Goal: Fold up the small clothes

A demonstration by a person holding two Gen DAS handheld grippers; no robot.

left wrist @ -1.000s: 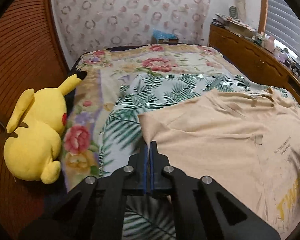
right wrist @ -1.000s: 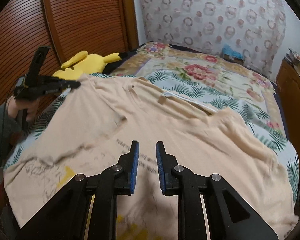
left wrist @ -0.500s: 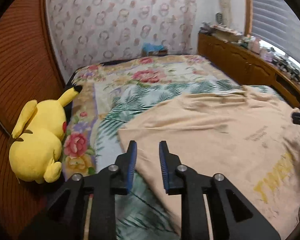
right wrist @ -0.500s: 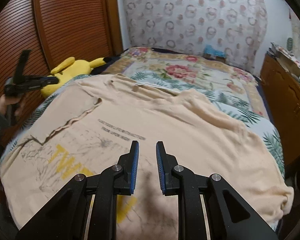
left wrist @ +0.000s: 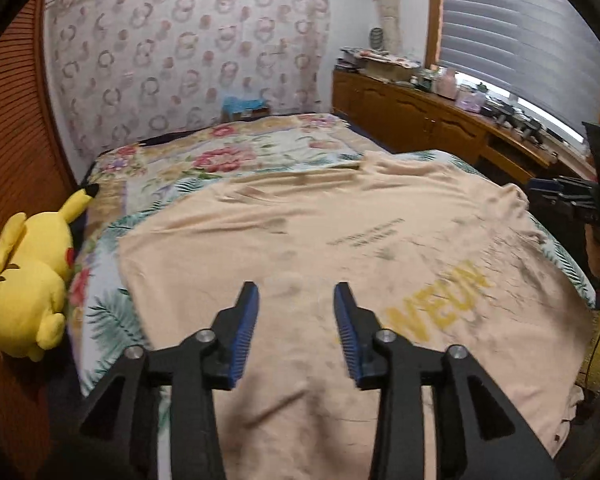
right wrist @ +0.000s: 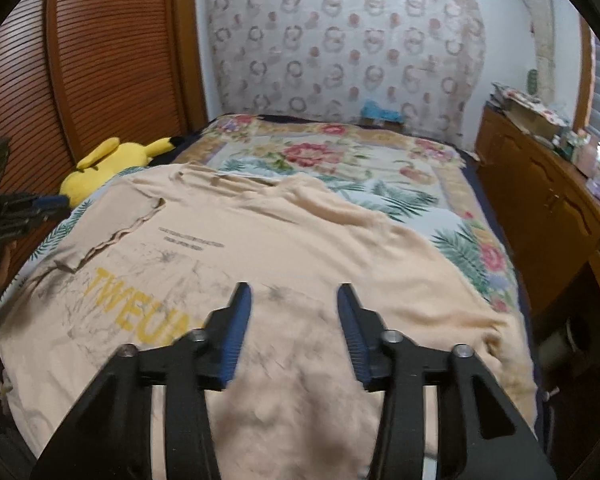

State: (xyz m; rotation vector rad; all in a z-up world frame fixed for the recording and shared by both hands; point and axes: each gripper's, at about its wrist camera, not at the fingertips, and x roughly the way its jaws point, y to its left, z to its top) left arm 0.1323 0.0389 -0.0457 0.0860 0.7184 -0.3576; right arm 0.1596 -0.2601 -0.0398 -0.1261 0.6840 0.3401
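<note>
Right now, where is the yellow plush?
The plush lies at the bed's left edge in the left wrist view, against the slatted door, just left of the shirt; the right wrist view shows it far left.

my left wrist view looks down along my fingers across the peach printed t-shirt toward the patterned wall, from near. my right wrist view does likewise; both share the shirt and yellow plush toy.

Our left gripper: black angular frame, blue ribbed pads, silver screws. Our right gripper: same black frame, blue ribbed pads, silver screws. Each also appears side-on in the other's view.
</note>
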